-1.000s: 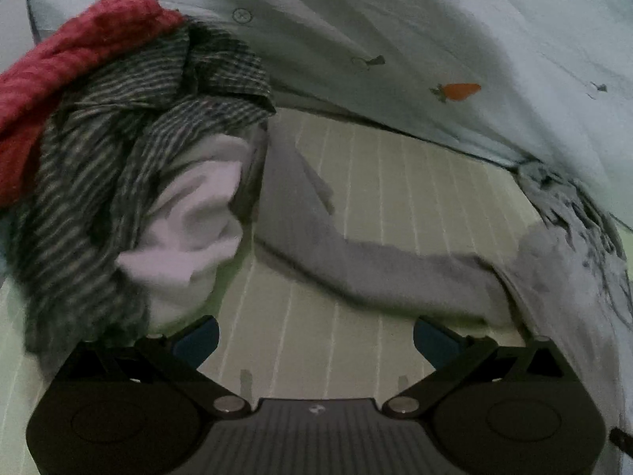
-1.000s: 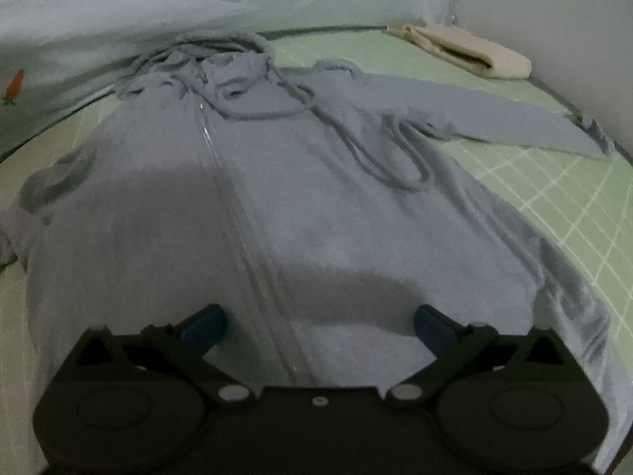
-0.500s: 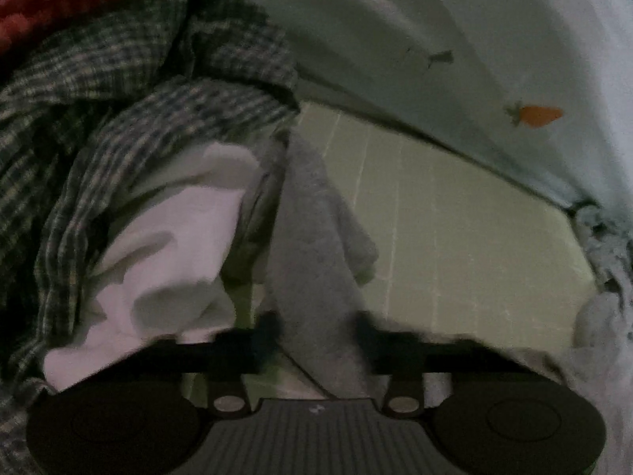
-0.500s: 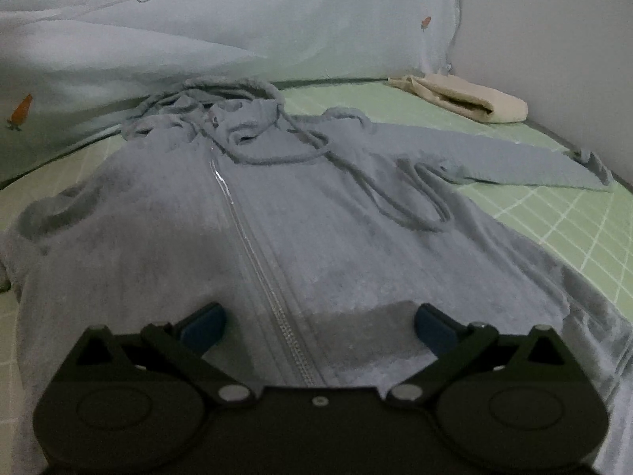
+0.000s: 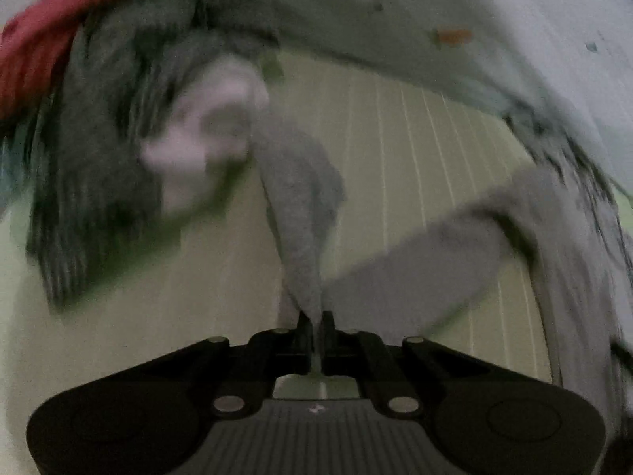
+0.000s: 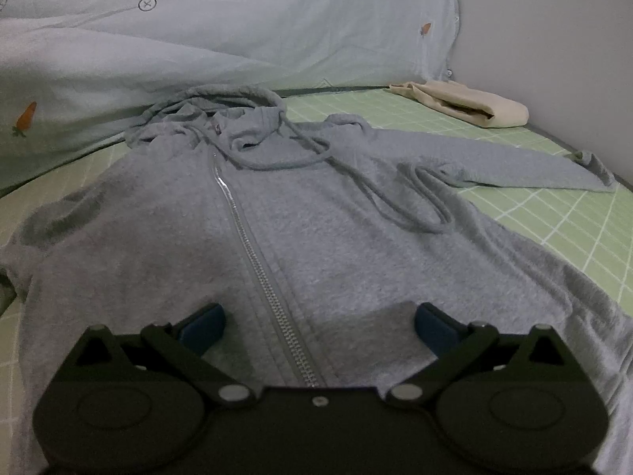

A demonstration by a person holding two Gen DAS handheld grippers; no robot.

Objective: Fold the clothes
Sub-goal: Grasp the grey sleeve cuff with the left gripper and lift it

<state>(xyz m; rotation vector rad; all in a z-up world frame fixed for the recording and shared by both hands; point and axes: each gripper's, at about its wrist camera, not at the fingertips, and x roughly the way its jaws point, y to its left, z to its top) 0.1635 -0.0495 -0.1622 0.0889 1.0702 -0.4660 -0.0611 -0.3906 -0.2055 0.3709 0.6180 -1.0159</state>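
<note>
The left gripper is pinching the hoodie's sleeve, which runs up and away from it; the right gripper is spread wide over the zip; the hoodie lies flat on the bed; the left view is blurry.

The left tool is matt black: two rounded lobes with a faint circle pressed into each, a grey ribbed panel between them bearing a small pale mark, and black link bars pinned with silver round-headed screws. The right tool has the same black lobed body, triangular cut-outs in its outer links, silver pins, one small screw at mid-body, and blue pads on its fingers.
</note>
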